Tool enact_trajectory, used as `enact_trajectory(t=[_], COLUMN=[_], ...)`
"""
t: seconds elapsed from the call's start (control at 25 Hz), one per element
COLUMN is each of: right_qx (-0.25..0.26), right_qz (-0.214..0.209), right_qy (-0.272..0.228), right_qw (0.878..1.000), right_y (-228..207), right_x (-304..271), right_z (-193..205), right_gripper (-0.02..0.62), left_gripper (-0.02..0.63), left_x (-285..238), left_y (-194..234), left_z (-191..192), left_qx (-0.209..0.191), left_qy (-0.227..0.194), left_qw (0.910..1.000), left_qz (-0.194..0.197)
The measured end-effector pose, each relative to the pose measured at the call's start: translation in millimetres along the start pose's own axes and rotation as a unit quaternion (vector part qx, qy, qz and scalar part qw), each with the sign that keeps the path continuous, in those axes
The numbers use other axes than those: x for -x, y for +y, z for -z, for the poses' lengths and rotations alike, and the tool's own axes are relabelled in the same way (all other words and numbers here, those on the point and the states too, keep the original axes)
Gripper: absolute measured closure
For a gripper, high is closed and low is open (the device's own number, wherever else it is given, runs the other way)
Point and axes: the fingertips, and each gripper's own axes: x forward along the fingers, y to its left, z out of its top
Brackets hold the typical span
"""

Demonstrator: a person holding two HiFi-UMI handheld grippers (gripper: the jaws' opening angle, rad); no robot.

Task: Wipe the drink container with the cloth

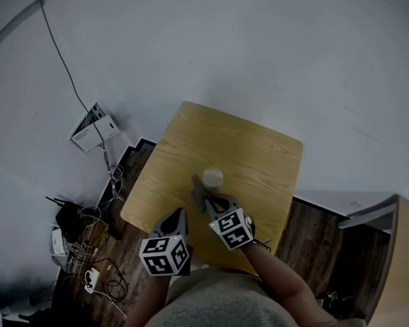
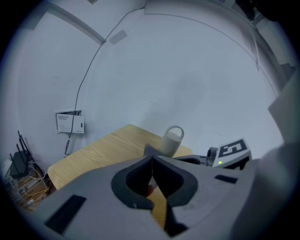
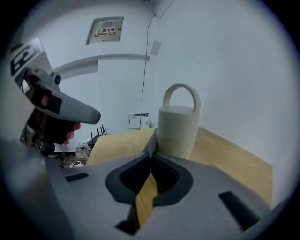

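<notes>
As container [image 3: 177, 129] stands upright, right hand-held gripper [image 3: 151, 157] pinches cloth [image 3: 153, 139]; left hand-held gripper [image 2: 152, 160] closed.

Left tool [image 2: 152, 159] over the counter [image 2: 98, 152] – jaws closed tip to tip.
Just past the tips a grey cloth [image 2: 150, 150] peaks at the foot of a cream container [image 2: 172, 140] with a loop handle; the right tool [image 2: 187, 160] lies beside it, marker cube up – at left, a wall panel [image 2: 69, 123] and tangled cables [image 2: 23, 183].
</notes>
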Motion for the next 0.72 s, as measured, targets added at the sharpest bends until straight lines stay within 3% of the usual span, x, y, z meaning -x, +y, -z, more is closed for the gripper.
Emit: enact_trajectory(t=[0.4,0.72], right_qx=[-0.016,-0.033], right_qz=[0.003,-0.004], right_qy=[0.046,0.009], right_qw=[0.999,0.999], right_y=[-1,5], right_x=[-17,1], right_z=[34,21], right_gripper=[0.588,0.588], left_gripper=[0.604,0.604], left_x=[2,8], left_y=[0,-3], left_z=[1,2], left_qx=[0.002,-0.001], left_qy=[0.000,-0.004], left_qw=[1.0000,1.0000], left_qz=[-0.001,-0.002])
